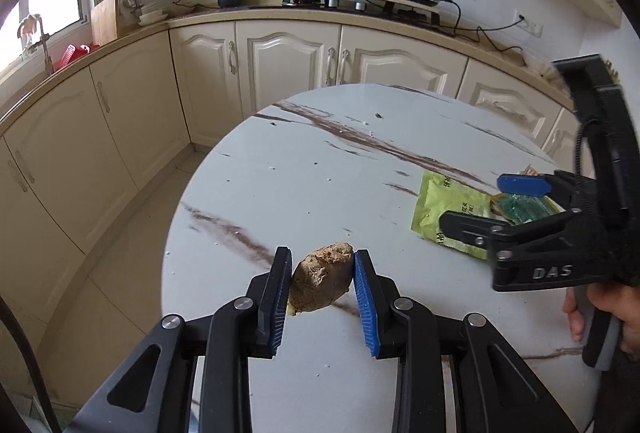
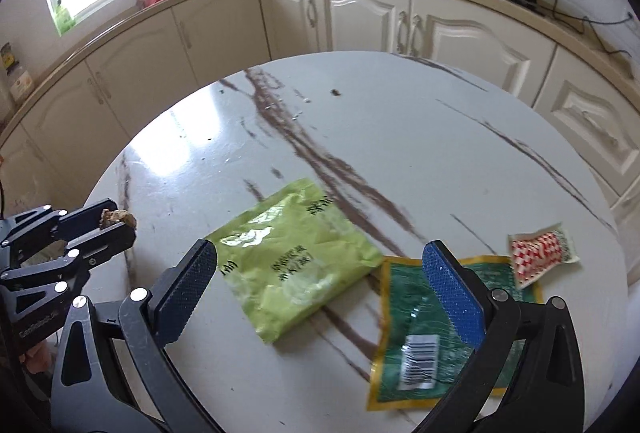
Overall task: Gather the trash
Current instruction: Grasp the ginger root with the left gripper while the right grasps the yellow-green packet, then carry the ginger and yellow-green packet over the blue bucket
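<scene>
Left gripper (image 1: 322, 283): jaws closed on a brown lump (image 1: 321, 283), held above the near edge of the round marble table (image 1: 320, 161); seen from the right wrist at far left, lump (image 2: 118, 218) at the fingertips.

Right gripper (image 2: 328, 285): jaws wide, holding nothing, poised over the wrappers; in the left view it stands at right (image 1: 480, 203).

Lime packet (image 2: 294, 257): flat on table, between the right gripper's fingers.

Green packet (image 2: 432, 329): yellow-bordered, barcode up, just right of the lime packet, touching it.

Red-white sachet (image 2: 542, 251): overlaps the green packet's far right corner.
</scene>
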